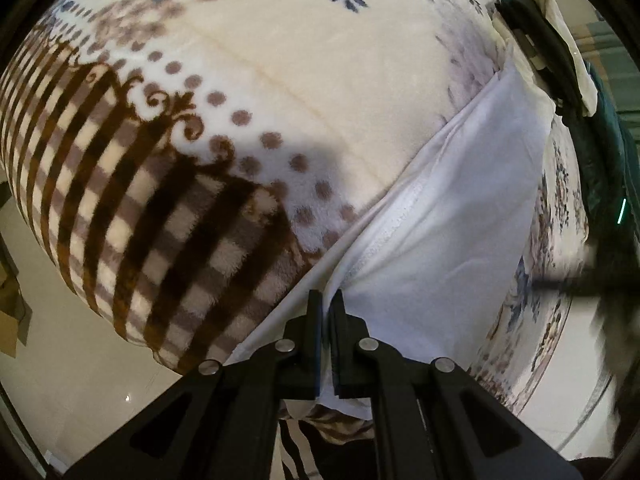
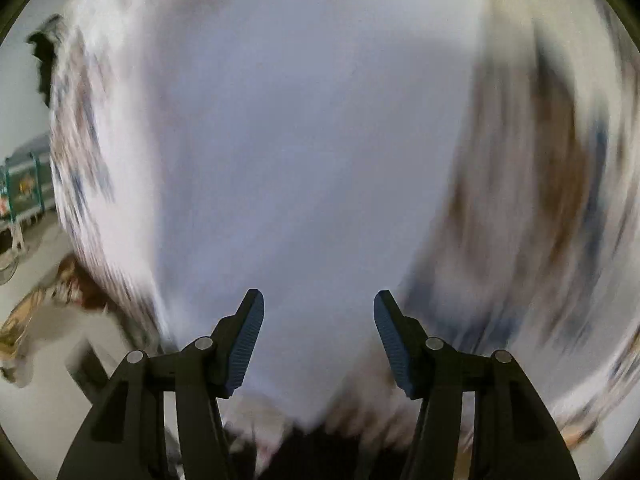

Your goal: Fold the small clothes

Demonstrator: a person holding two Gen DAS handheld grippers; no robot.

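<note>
Presently, the white garment is pinched at its near corner by the left gripper. Its long axis is stretched diagonally up-right across the blanket. The right gripper is held spread, grasping nothing.

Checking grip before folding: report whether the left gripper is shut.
Shut: the left gripper has its black fingers pinching the edge of the white cloth garment.

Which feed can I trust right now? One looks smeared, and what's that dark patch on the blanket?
Left wrist view: sharp; left gripper shut on the white garment; the dark patch is a shadow on the blanket. Right wrist view: heavy motion blur; right gripper open over the garment.
</note>
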